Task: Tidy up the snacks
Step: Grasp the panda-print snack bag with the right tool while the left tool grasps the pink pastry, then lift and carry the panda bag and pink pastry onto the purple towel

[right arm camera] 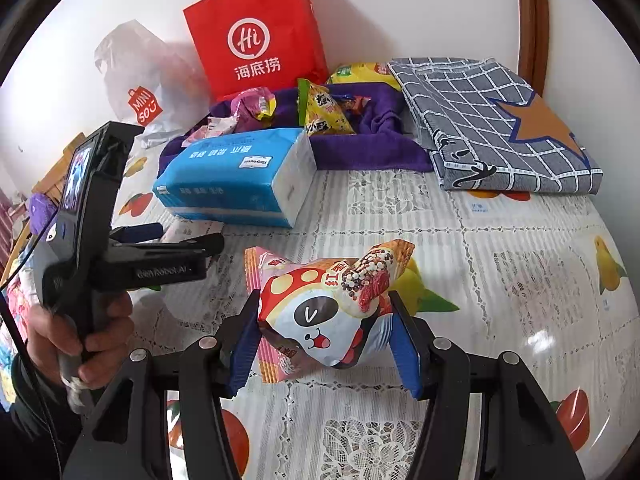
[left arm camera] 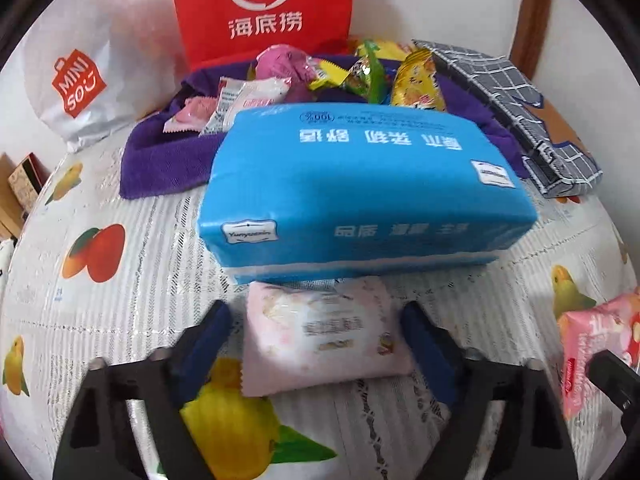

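Note:
A pale pink snack packet (left arm camera: 320, 332) lies on the fruit-print tablecloth, just in front of a blue tissue pack (left arm camera: 356, 184). My left gripper (left arm camera: 316, 320) is open, its blue fingers on either side of the packet, not clearly touching it. My right gripper (right arm camera: 324, 320) is shut on a crumpled panda-print snack bag (right arm camera: 332, 312), with a pink wafer packet (right arm camera: 276, 356) pressed beside it. Several snacks (left arm camera: 332, 76) lie piled on a purple towel (left arm camera: 168, 160) behind the tissue pack; they also show in the right wrist view (right arm camera: 324, 114).
A red paper bag (left arm camera: 262, 8) and a white MINISO bag (left arm camera: 80, 84) stand against the wall. A folded grey checked cloth (right arm camera: 492, 120) lies at the back right. The left gripper's handle and the hand holding it (right arm camera: 84, 264) show in the right wrist view.

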Demonstrator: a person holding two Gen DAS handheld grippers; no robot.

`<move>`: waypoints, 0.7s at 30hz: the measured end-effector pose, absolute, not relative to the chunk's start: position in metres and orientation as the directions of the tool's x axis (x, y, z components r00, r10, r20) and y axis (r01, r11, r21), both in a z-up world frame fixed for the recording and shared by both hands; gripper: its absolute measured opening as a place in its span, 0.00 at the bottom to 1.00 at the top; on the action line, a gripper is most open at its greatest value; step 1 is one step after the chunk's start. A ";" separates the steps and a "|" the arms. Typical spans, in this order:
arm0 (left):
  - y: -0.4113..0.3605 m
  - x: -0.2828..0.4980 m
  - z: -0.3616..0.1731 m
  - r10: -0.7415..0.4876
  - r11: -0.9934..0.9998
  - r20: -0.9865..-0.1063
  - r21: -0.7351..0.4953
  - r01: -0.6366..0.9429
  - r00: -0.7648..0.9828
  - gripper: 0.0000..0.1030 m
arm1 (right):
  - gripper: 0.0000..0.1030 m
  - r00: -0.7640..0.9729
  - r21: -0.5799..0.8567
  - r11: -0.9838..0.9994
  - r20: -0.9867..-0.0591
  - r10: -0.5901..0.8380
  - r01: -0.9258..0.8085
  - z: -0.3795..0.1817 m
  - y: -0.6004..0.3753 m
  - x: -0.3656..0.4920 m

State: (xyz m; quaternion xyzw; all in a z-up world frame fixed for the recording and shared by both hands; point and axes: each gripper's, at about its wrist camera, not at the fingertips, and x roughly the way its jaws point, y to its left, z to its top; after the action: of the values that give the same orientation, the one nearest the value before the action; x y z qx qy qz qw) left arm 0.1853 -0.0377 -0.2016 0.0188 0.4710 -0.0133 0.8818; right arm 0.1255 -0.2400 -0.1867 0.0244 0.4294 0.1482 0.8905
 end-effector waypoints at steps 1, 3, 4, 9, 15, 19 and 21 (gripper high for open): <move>-0.035 0.184 -0.200 -0.008 0.999 -0.830 0.019 0.043 0.558 0.59 | 0.57 0.586 0.171 0.954 -0.758 0.286 -0.245 -0.187 -0.239 0.126; -0.025 0.181 -0.198 -0.030 0.999 -0.832 -0.002 0.050 0.554 0.56 | 0.57 0.583 0.181 0.951 -0.756 0.297 -0.250 -0.188 -0.237 0.128; -0.020 0.178 -0.197 -0.026 0.999 -0.832 0.003 0.050 0.555 0.54 | 0.57 0.581 0.189 0.949 -0.755 0.305 -0.253 -0.189 -0.235 0.130; 0.010 0.153 -0.195 0.004 1.000 -0.827 0.019 0.020 0.562 0.53 | 0.57 0.569 0.211 0.936 -0.749 0.341 -0.283 -0.195 -0.216 0.140; 0.025 0.133 -0.197 0.002 1.000 -0.791 0.011 0.011 0.612 0.54 | 0.57 0.564 0.271 0.913 -0.721 0.403 -0.305 -0.203 -0.192 0.151; 0.022 0.135 -0.197 0.020 1.000 -0.794 0.029 0.005 0.607 0.56 | 0.57 0.578 0.286 0.911 -0.705 0.410 -0.298 -0.206 -0.184 0.151; 0.023 0.136 -0.196 0.017 1.000 -0.796 0.022 0.001 0.604 0.57 | 0.57 0.592 0.271 0.918 -0.703 0.394 -0.289 -0.206 -0.180 0.150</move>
State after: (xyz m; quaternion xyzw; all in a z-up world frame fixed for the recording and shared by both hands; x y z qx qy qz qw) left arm 0.1363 0.0229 -0.1955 0.0100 0.4447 0.0043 0.8956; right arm 0.1501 -0.1803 -0.2064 0.0639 0.4090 0.1917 0.8899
